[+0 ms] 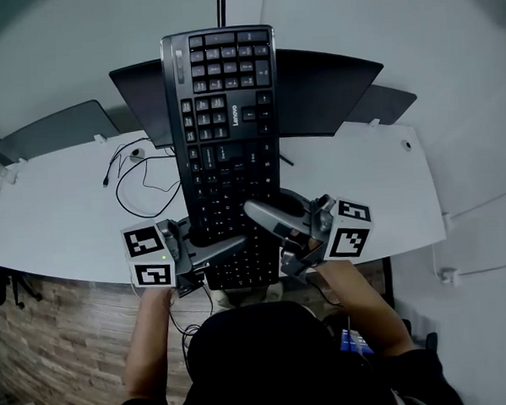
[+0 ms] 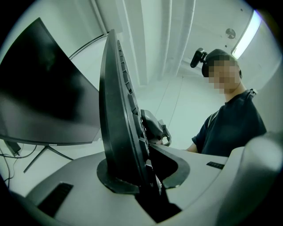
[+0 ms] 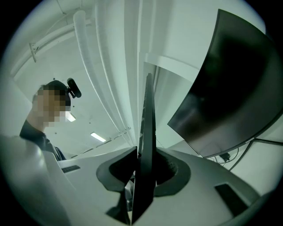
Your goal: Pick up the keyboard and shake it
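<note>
Left gripper (image 1: pixel 230 245) and right gripper (image 1: pixel 260 216) are both pinching the keyboard (image 1: pixel 226 131) at its near end. It's stiff and probably light, but it's cantilevering far out, so slip risk.

I have the black Lenovo keyboard (image 1: pixel 228 139) raised off the desk (image 1: pixel 59 216), keys facing my head camera. Its long axis runs away from me, number pad at the far end. Near its close end the left gripper (image 1: pixel 226 245) and right gripper (image 1: pixel 262 215) each pinch one long edge.
</note>
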### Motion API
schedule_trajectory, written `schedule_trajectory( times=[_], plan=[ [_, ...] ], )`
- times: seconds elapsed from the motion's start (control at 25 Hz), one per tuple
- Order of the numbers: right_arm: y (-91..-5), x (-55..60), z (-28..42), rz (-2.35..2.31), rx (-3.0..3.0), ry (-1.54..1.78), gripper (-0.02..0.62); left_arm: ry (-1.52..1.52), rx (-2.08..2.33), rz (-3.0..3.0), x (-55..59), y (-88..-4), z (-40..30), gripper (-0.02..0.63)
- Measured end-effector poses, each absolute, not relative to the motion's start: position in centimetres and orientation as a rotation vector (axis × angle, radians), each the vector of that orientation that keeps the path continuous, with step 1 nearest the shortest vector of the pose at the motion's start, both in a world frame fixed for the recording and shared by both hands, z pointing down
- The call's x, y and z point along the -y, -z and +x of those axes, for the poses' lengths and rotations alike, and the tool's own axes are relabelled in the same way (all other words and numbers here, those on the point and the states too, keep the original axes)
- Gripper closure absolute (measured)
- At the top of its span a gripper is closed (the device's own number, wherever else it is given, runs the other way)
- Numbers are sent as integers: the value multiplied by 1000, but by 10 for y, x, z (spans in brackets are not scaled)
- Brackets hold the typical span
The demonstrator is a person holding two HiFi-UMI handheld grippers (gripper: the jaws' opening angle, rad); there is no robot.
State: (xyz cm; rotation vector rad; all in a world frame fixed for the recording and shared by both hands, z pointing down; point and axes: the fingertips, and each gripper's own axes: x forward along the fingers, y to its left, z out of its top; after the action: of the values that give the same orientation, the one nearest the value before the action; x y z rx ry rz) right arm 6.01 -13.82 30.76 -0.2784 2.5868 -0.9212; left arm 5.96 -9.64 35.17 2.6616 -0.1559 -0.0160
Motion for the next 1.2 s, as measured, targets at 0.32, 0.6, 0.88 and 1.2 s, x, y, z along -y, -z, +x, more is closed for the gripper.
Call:
schedule_trajectory(
  times=[0.32,0.6,0.88,1.2],
  plan=[
    [-294,160,96,-483,-2660,806,477,-144,291,2725,103,-355,48,502],
    [-258,162,120,-763,-2907,343,463,-256,398,2747,107,-354,42,502],
    [-269,156,93,-899,-3083,-177,431,-458,515,2796,110,-409,4,506],
    [-232,152,47,-989,-3094,-649,399,-770,672,2824,126,-428,-49,515]
  ],
)
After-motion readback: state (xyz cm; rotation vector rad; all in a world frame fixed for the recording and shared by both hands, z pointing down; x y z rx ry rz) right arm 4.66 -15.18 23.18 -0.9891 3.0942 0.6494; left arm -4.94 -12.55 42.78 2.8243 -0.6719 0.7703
